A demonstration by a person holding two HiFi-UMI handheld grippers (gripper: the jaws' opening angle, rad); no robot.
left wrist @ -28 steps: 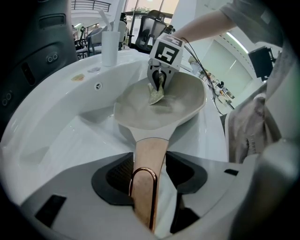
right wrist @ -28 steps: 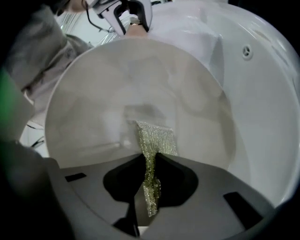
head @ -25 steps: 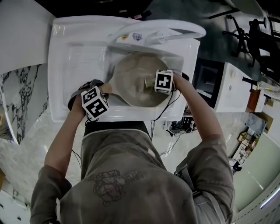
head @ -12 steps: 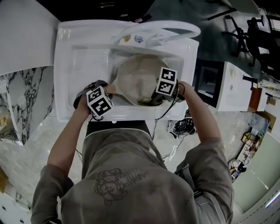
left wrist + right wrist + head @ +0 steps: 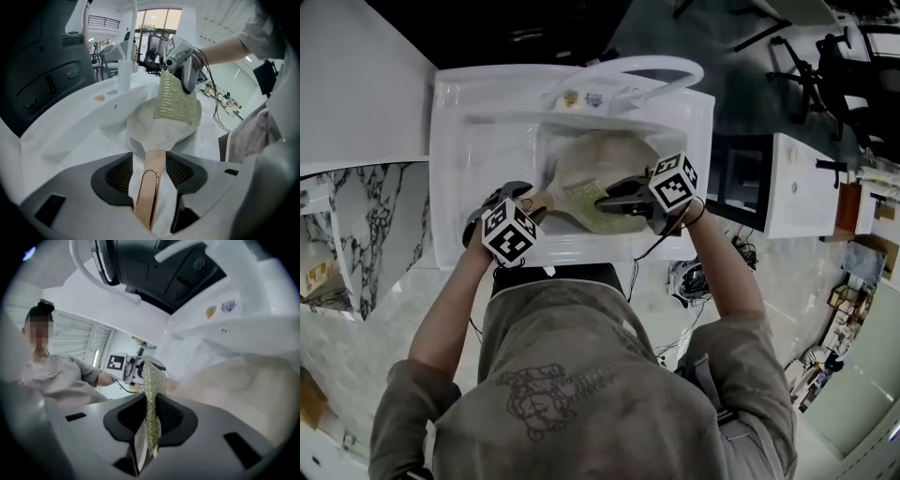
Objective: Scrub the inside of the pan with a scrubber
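**Mid-scrub, scrubber at the far side of the pan**

The pan sits in the white sink, centre frame in the head view. The left gripper is clamped on the smooth coppery handle, which runs straight out from its jaws to the pale bowl. The right gripper pinches the thin, ribbed yellow-green scrubber edge-on. It's the one closer to the bowl, so the next stroke is probably a sweep back toward the handle.

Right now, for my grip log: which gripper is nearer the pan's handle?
Left. The left gripper clamps the pan handle; the right gripper holds the scrubber inside the pan.
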